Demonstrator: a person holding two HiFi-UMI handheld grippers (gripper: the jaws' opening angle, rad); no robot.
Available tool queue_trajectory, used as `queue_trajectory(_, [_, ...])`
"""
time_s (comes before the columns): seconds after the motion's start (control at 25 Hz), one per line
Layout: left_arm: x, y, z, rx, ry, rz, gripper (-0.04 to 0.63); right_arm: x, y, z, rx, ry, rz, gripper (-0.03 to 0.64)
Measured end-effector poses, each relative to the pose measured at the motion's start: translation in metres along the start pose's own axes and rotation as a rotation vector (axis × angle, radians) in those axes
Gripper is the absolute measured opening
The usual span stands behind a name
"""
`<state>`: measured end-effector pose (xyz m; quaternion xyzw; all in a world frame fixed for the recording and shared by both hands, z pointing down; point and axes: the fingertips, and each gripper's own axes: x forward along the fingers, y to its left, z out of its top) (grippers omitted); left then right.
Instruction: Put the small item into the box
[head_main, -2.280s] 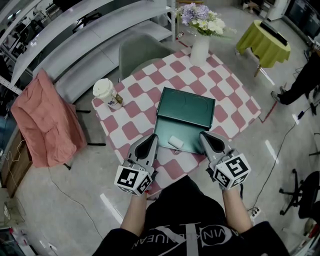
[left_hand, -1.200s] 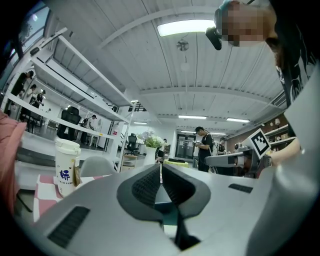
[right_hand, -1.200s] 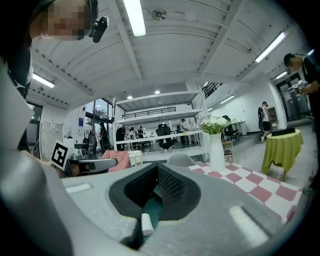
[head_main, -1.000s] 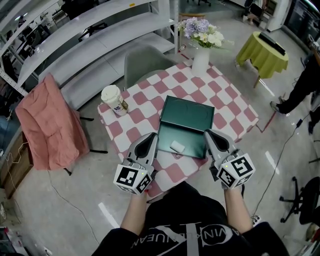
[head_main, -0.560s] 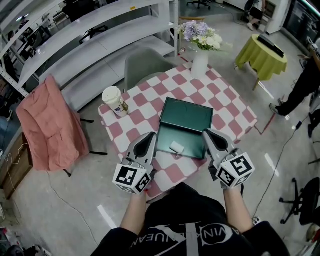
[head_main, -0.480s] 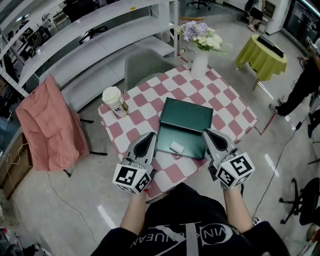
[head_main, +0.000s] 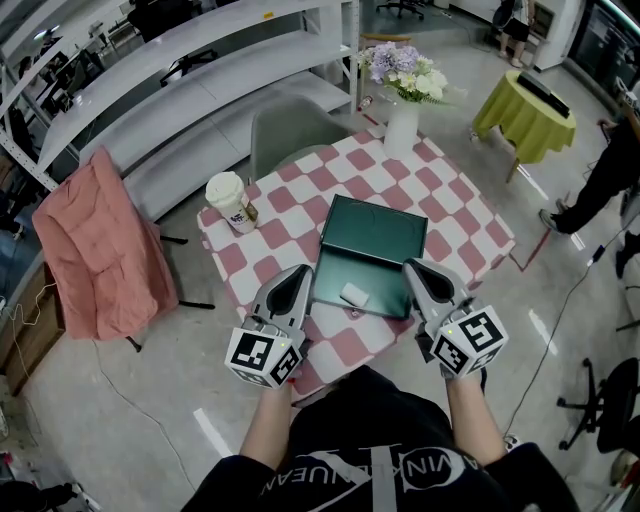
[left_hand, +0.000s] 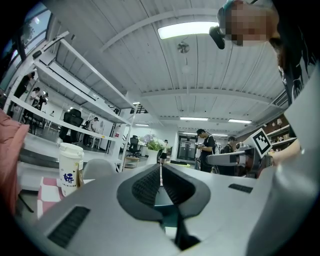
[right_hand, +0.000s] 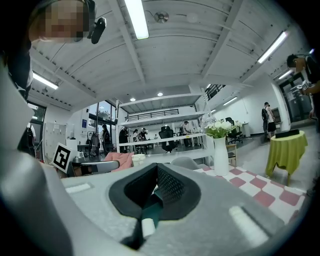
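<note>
A dark green box lies open on the pink-and-white checked table, its flat nearer half toward me. A small white item rests on that nearer half, close to its front edge. My left gripper hovers at the box's left front corner with its jaws together and nothing between them. My right gripper hovers at the right front corner, also shut and empty. In the left gripper view the pads meet at the tip. The right gripper view shows a strip of green box below the closed pads.
A lidded paper cup stands at the table's left corner. A white vase of flowers is at the far corner. A grey chair sits behind the table and a pink cloth hangs at left. A person stands at right.
The head view has shifted slightly. Both grippers and the white item keep their places.
</note>
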<state>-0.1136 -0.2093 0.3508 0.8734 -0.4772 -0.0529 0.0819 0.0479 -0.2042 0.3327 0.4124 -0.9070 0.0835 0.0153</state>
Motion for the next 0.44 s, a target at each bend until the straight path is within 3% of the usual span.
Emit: queue_trajectory(0.44, [0.0063, -0.0041, -0.006, -0.006, 0.015, -0.01, 0.018, -0.0076, -0.0103, -0.0012, 0.082, -0.03, -0.013, 0.006])
